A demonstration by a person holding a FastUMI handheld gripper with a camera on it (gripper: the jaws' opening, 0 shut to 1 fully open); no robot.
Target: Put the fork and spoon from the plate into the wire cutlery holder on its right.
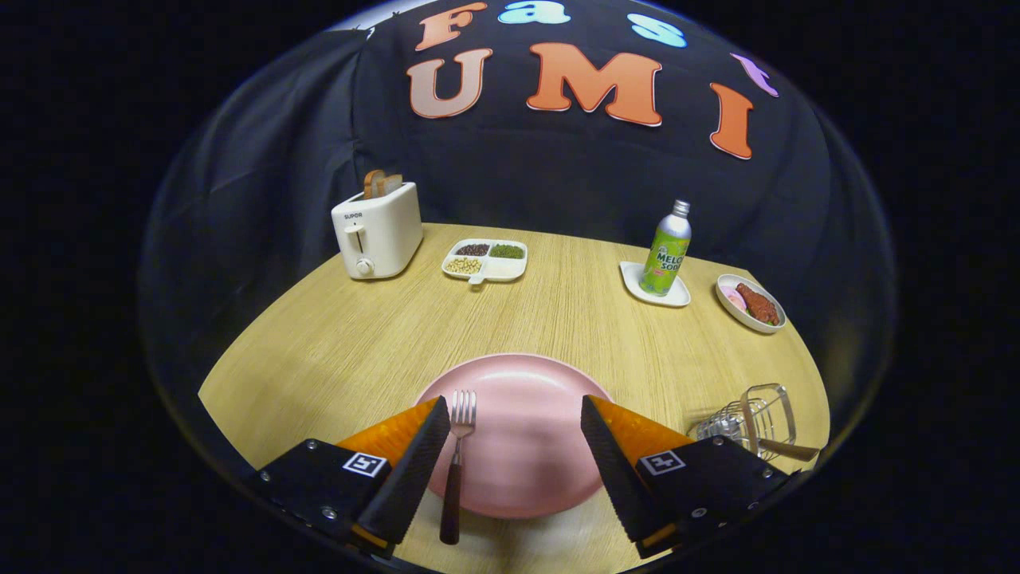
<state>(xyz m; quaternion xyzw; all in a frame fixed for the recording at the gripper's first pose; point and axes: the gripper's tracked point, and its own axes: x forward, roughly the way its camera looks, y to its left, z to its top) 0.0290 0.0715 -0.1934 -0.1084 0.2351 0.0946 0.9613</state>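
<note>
One fork (456,462) lies on the plate's (526,446) left edge, just inside the left finger of the wide-open, empty gripper (510,446). Centring the fingers over its handle looks wise before carrying it to the holder (753,418), where a handle already pokes out.

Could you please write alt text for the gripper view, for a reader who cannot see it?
The open tool hovers over a pink plate on a wooden table, with a fork lying on the plate beside one finger. A wire cutlery holder stands to the plate's right; a toaster, a divided dish, a bottle and a small bowl sit beyond.
</note>
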